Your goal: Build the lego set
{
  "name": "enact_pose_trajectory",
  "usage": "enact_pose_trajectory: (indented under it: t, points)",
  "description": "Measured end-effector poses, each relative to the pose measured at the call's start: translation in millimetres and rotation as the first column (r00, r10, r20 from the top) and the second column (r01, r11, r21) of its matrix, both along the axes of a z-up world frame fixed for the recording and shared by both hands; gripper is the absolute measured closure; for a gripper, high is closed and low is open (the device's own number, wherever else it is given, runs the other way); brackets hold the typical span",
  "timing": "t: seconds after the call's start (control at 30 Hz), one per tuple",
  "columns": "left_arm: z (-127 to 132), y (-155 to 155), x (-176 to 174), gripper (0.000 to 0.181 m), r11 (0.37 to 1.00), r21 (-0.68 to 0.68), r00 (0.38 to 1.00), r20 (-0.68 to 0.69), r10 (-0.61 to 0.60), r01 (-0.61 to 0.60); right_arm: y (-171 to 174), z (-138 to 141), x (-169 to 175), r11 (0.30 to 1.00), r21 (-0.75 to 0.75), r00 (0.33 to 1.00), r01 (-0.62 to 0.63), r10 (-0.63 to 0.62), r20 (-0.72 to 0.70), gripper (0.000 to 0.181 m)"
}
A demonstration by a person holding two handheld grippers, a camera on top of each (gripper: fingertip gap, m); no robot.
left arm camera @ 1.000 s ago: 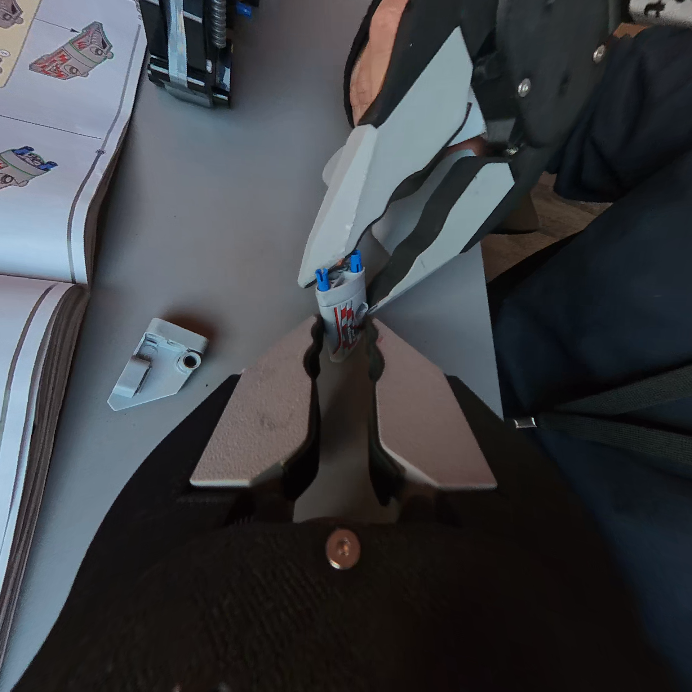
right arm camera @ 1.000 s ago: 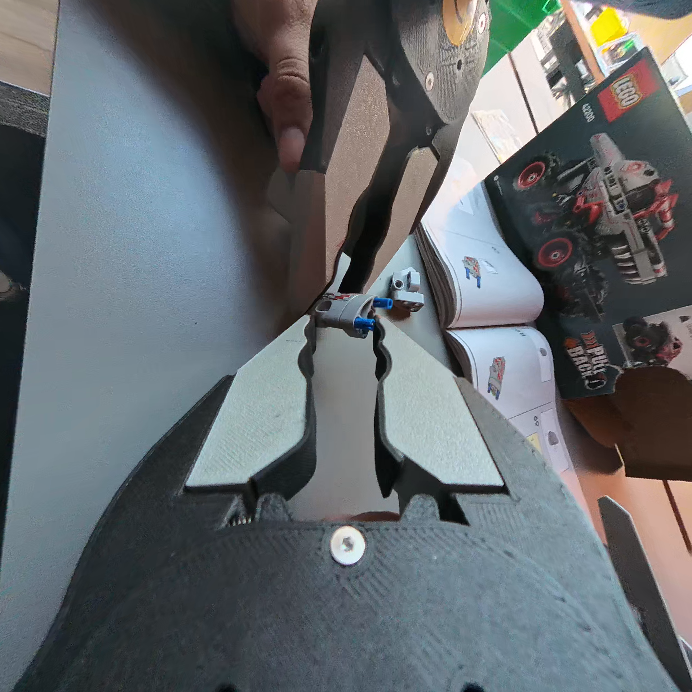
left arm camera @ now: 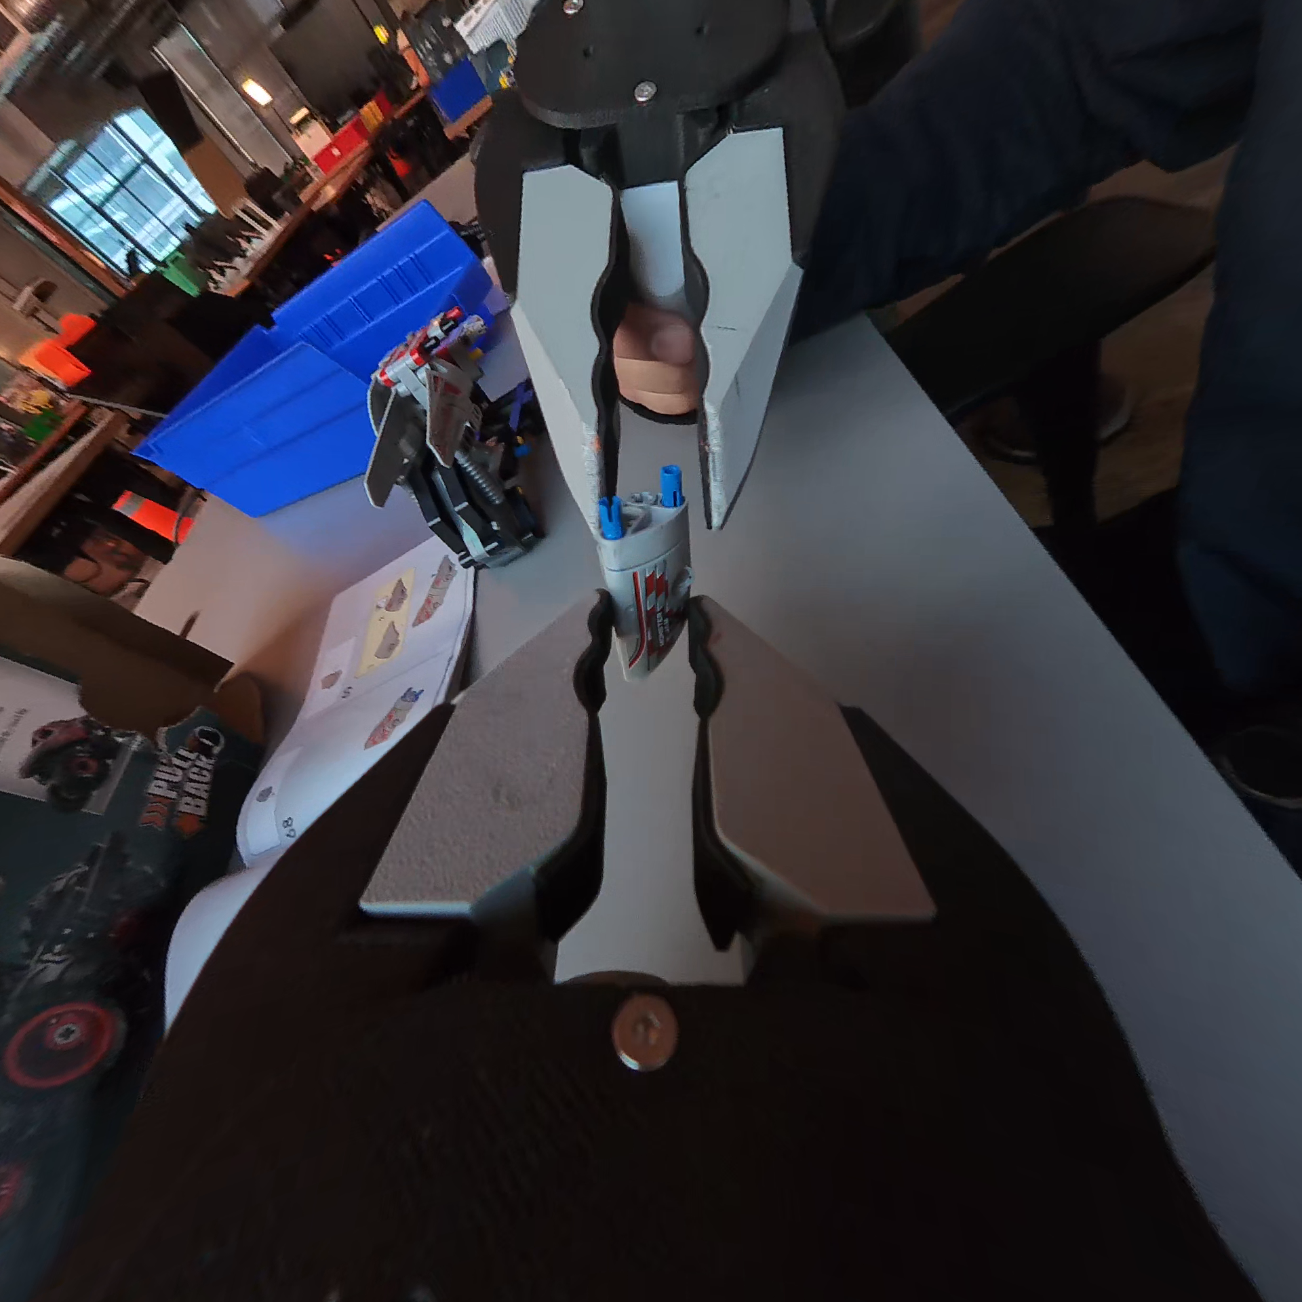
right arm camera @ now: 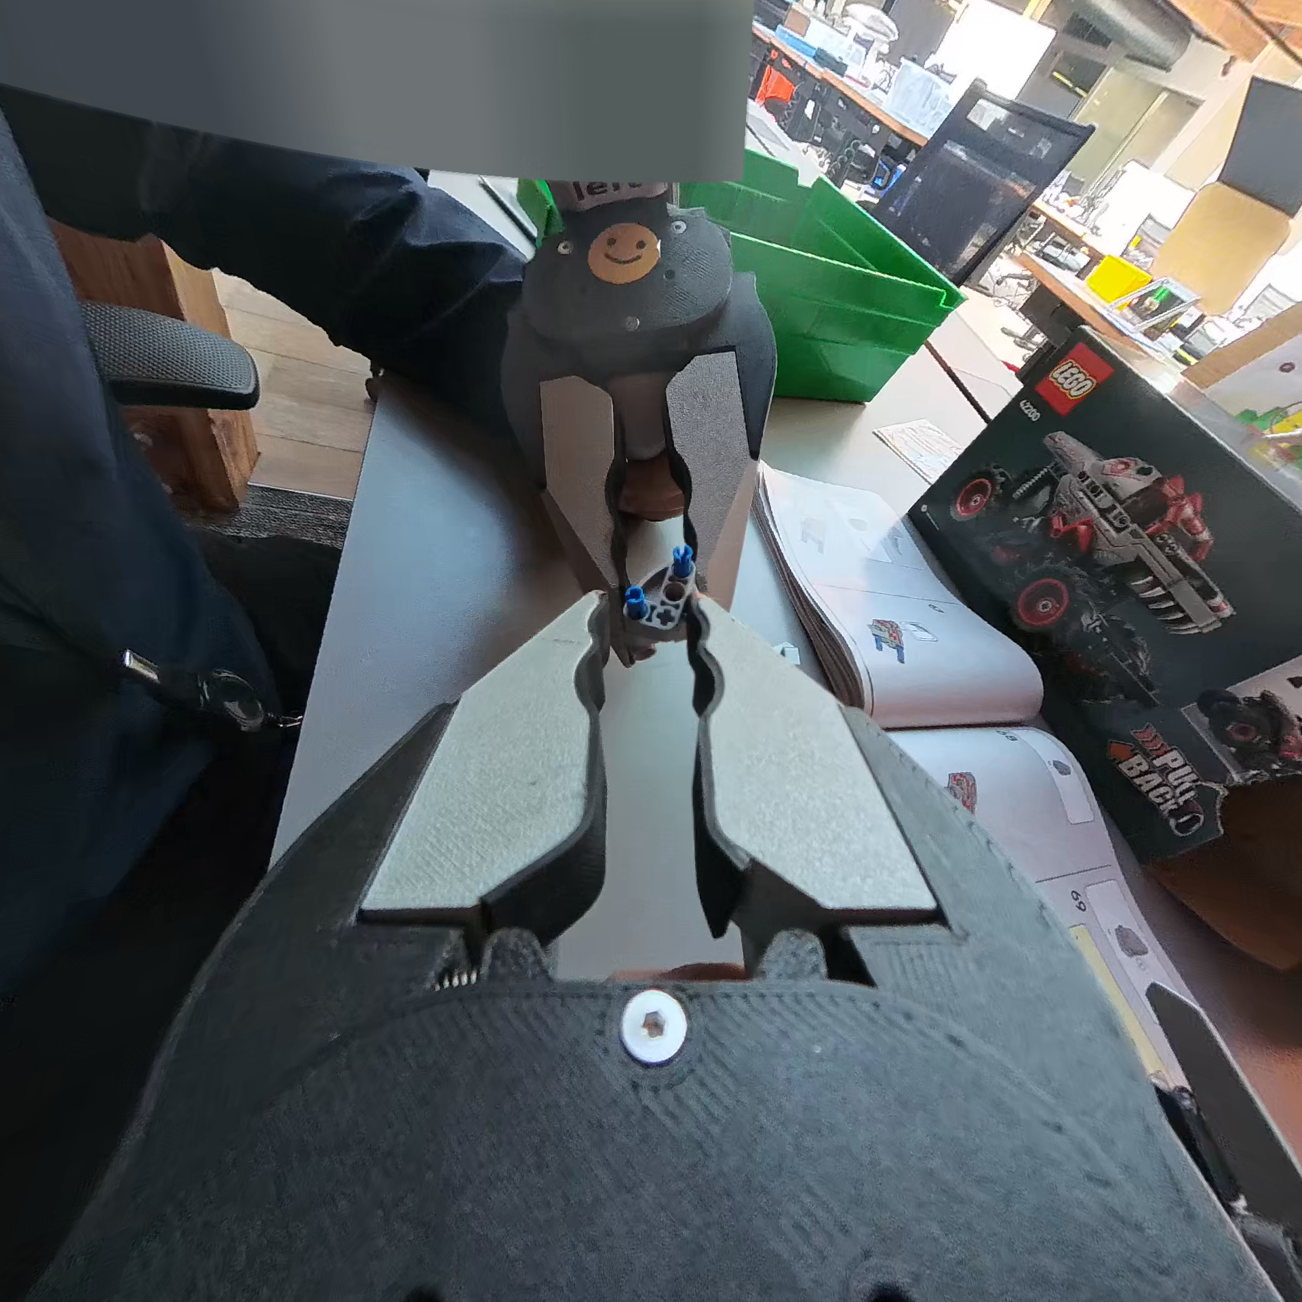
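Centre frame: your left gripper (left arm camera: pixel 645 606) pinches the grey curved piece (left arm camera: pixel 648 599), long axis toward your right gripper (left arm camera: pixel 652 511), whose parted fingers straddle the blue pins (left arm camera: pixel 611 516), gripping nothing.

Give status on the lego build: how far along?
Done: partly built truck stands on the table; two blue pins sit in the grey panel. In hand: left claw grips that panel, right claw open around its pin end. Left: panel not yet on truck.
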State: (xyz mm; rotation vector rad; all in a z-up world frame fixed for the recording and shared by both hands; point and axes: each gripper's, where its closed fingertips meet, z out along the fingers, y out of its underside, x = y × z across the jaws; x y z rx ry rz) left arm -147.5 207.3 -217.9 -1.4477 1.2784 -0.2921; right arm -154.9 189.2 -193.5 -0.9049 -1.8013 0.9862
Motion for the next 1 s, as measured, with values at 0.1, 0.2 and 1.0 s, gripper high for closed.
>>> enact_pose_trajectory:
  t: [0.1, 0.2, 1.0]
  points:
    - [1, 1, 1, 0.163, 0.999, 0.035, 1.000, -0.009, 0.010, -0.010, -1, 0, 0, 1.000, 0.017, 1.000, 0.002, -0.002, -0.007, 0.164]
    - [0, 1, 3, 0.163, 0.998, 0.066, 0.999, -0.032, 0.016, -0.014, -1, 0, 0, 0.999, 0.037, 1.000, 0.008, -0.008, -0.013, 0.165]
    - [23, 4, 0, 0.163, 0.970, 0.230, 0.997, 0.007, 0.075, -0.074, -2, 20, -3, 0.992, 0.109, 0.989, 0.064, -0.049, -0.140, 0.164]
